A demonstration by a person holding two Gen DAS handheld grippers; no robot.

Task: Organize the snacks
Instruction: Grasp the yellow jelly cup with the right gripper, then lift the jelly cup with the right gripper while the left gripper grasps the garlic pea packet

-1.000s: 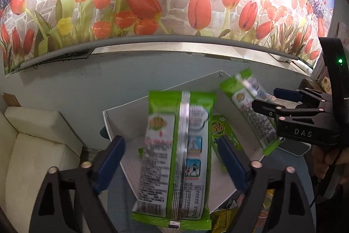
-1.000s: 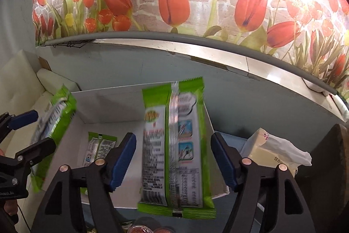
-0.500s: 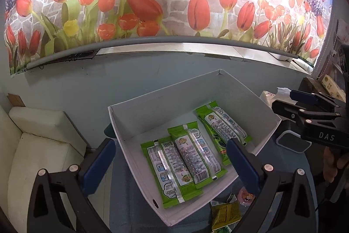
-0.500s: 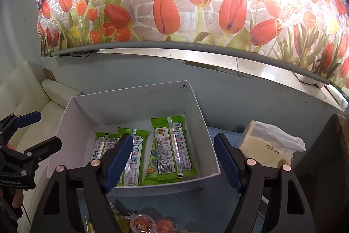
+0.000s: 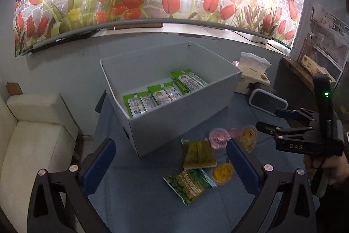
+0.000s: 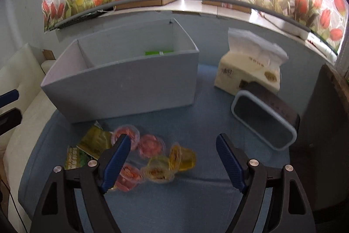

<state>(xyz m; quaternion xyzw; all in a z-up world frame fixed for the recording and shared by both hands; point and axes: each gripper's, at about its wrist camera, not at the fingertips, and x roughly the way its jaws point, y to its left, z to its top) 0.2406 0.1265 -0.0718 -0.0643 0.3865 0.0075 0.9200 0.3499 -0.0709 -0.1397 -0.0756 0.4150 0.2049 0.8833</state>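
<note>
Both grippers had backed away from the box since a second ago, the green packets dropped inside. Left gripper (image 5: 170, 164) fingers wide, empty, over the yellow-green packets (image 5: 197, 154) on the tabletop (image 5: 141, 200). Right gripper (image 6: 173, 162) fingers wide, empty, jelly cups (image 6: 157, 169) between them. Beyond, the box (image 5: 174, 121) held green packets (image 5: 163, 95).

The right gripper (image 6: 172, 158) fills the lower frame, its blue-padded jaws spread wide with nothing between them. Between and just beyond them, pink and yellow jelly cups (image 6: 152, 145) lie clustered on the blue tabletop (image 6: 196, 200). Green-yellow snack packets (image 6: 96, 141) sit at lower left. A white box (image 6: 122, 88) stands at centre left, a tissue pack (image 6: 250, 60) at upper right.
</note>
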